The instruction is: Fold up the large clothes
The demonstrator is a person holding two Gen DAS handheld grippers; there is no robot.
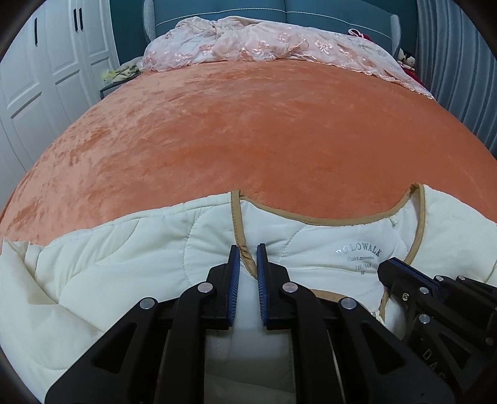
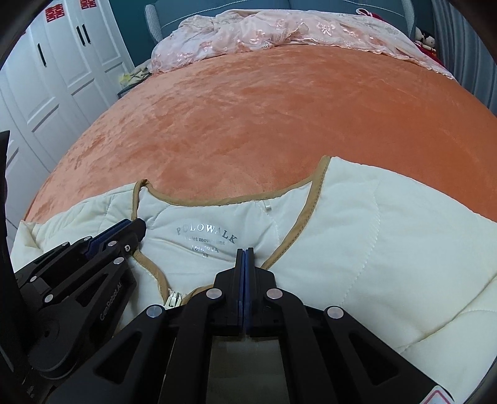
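Orange plush bedspread (image 1: 248, 130) covers a wide bed, with a crumpled pink lace coverlet (image 1: 264, 43) heaped at the far end against a teal headboard (image 1: 310, 12), and white panelled wardrobe doors (image 1: 46, 62) off to the left.

At the near edge lies a cream quilted jacket with tan piping (image 1: 139, 248), spread flat with its front open. Its neckline faces away from both tools toward the headboard, so the body runs from the collar back under the cameras, while the shoulders stretch left and right. A printed size label (image 2: 206, 237) inside the back of the neck reads POLOWALK.

The left hand-held gripper (image 1: 248, 253) sits on the left front edge, its blue-padded fingers (image 1: 234, 279) slightly parted on either side of the tan piping, not pinching it. The right hand-held gripper (image 2: 245, 253) has its fingers pressed together at the right front edge; whether any fabric lies between them cannot be told.
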